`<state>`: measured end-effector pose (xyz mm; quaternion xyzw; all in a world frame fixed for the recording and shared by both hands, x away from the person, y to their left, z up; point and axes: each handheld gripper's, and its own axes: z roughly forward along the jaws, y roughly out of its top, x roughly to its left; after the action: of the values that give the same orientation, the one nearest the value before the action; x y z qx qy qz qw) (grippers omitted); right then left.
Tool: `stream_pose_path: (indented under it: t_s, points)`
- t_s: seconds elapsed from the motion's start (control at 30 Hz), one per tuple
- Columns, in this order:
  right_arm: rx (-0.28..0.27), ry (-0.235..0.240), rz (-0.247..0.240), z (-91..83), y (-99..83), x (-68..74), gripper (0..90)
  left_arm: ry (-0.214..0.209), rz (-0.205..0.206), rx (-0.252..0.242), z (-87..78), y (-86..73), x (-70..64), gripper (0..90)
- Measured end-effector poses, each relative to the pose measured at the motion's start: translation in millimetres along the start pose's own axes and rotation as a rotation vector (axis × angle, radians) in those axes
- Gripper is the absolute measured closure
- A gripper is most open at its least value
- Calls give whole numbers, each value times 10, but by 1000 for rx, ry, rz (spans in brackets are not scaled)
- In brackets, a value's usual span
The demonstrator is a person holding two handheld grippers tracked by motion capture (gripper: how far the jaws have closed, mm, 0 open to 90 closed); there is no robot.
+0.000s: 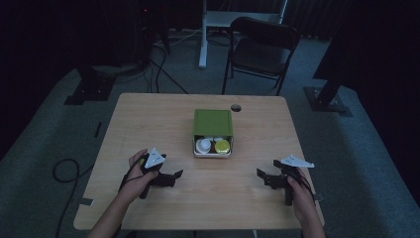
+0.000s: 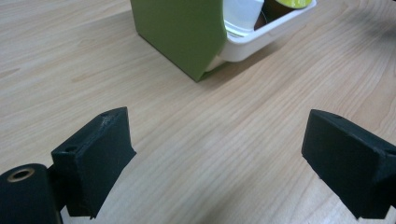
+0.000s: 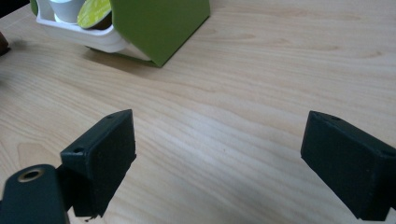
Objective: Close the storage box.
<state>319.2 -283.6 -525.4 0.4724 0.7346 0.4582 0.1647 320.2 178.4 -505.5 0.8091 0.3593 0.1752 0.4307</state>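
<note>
I have two grippers on one wooden table (image 1: 148, 119). My left gripper (image 1: 174, 177) sits low over the near left part of the top, jaws spread wide with bare wood between them, holding nothing. My right gripper (image 1: 262, 177) sits over the near right part, jaws just as wide and also holding nothing. One hand (image 1: 138, 173) grips the left tool and one hand (image 1: 300, 196) the right.

Between the two, toward the middle of the table and a little farther from me, stands one green box (image 1: 212, 122) with one white tray (image 1: 212, 153) sticking out of its near end. Both grippers are well apart from it, one to each side. In the tray I count two cups in the high view: one white cup (image 1: 203, 145) on the left and one yellow-lidded cup (image 1: 222, 146) on the right, side by side. More white shows behind them, but I cannot tell how many items that is.

In the left gripper view the box (image 2: 180, 35) stands ahead of the jaws with the tray (image 2: 261, 37) to its right; in the right gripper view the box (image 3: 159, 25) has the tray (image 3: 86, 39) to its left.

Beyond the table I count one dark chair (image 1: 261, 49).
</note>
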Motion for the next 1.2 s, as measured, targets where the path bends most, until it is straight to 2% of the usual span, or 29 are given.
stream_pose_path:
  t_s: [0.17, 0.27, 0.43, 0.6, 0.7, 0.8, 1.0, 1.07, 1.2]
  points:
    - [0, -13, 10, -97, -100, -21, 97, -9, 8, 23, -41, -122, -57, 88]
    - [-3, -16, 22, -157, -150, -36, 97, -4, 0, 36, -63, -183, -73, 88]
    - [7, -49, 13, -230, -222, -70, 97, -4, -15, 44, -89, -279, -72, 88]
    - [23, -92, 3, -270, -269, -110, 98, 21, -15, 68, -119, -332, -84, 88]
    - [35, -107, -3, -277, -288, -123, 97, 36, -30, 85, -155, -348, -109, 88]
    - [67, -145, -30, -270, -308, -137, 97, 54, -36, 100, -180, -391, -110, 88]
    - [88, -153, -14, -245, -336, -161, 98, 80, -44, 131, -236, -509, -85, 88]
    - [103, -169, -26, -235, -337, -161, 97, 75, -58, 129, -254, -546, -70, 88]
    - [137, -204, -59, -208, -346, -168, 97, 94, -50, 149, -266, -602, -53, 88]
